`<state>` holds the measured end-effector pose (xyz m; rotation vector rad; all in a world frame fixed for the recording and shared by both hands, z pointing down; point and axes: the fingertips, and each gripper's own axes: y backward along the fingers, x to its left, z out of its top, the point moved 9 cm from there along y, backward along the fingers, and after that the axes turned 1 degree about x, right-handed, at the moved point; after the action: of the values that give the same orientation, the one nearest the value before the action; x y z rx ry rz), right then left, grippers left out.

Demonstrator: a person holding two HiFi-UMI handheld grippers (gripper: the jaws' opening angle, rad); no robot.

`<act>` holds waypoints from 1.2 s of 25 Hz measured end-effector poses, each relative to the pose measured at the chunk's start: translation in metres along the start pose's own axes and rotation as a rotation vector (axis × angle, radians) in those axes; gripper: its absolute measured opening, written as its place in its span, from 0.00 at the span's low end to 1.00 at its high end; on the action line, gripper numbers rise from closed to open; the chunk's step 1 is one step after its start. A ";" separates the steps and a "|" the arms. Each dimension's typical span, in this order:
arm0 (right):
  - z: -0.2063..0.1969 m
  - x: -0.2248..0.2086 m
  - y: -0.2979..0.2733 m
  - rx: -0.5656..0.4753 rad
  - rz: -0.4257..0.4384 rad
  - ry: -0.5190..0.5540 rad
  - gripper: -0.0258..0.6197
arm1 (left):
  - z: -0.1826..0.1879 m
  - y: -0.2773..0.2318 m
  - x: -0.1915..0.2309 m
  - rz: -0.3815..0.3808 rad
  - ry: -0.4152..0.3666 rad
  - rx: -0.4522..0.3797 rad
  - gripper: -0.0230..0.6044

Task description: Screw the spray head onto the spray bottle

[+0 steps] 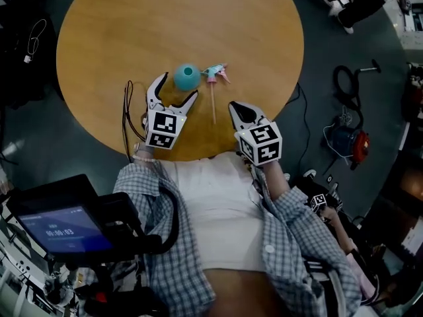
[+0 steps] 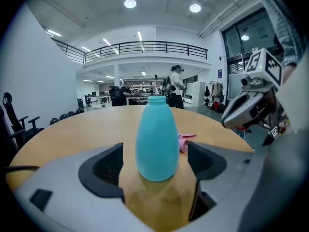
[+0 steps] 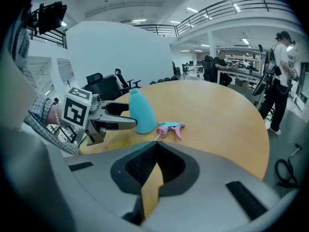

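Left tongs (image 1: 178,86) are spread wide with the spray bottle (image 2: 156,137) standing between their tips. The left gripper view shows a gap of bare wood on either side of it, so the pads do not press on it yet. That placement reads as a brace being prepared: the bottle stands upright on the desk (image 1: 198,18) with its neck uncovered and facing up, and clamping its body would keep it from turning while something is twisted onto it. The right tongs (image 1: 234,107) hover over the near edge of the desk, jaws pressed together with nothing between them, aimed down and forward toward the spray head (image 1: 215,72). The head lies on its side just beside the bottle, on the bottle's right, its pink trigger pointing away from the bottle. Its thin dip tube (image 1: 213,107) trails back toward the person, so the tube's free end is the part nearest the right tongs. As a judgement, the job is at its very start, with nothing joined. The left side seems set to hold and the right side to fetch, which suits the layout, since each piece sits on the side of the tongs nearest it. The right jaws would have to part before taking the head. The long tube will likely need threading into the narrow neck before the collar can meet it, and that looks like the fiddly bit.
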<state>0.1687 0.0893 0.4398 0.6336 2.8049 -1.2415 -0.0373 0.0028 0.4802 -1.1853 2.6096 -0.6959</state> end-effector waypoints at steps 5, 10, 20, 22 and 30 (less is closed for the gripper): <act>0.001 0.002 0.003 0.008 -0.008 0.003 0.03 | 0.001 -0.018 -0.002 -0.030 0.001 0.017 0.75; 0.007 -0.003 -0.003 0.028 -0.015 -0.002 0.03 | 0.010 -0.040 0.004 -0.050 0.032 0.010 0.75; 0.004 -0.005 0.014 0.022 -0.022 0.033 0.03 | 0.019 -0.031 -0.010 -0.050 -0.050 0.015 0.70; 0.007 -0.010 0.010 0.028 -0.020 0.062 0.03 | 0.017 -0.031 -0.011 -0.053 -0.050 0.020 0.70; 0.042 -0.038 -0.018 0.095 0.044 0.472 0.03 | 0.003 -0.026 -0.021 -0.071 -0.052 0.053 0.70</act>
<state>0.1900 0.0349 0.4304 1.1217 3.0793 -1.3798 -0.0055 0.0032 0.4899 -1.2686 2.5021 -0.7323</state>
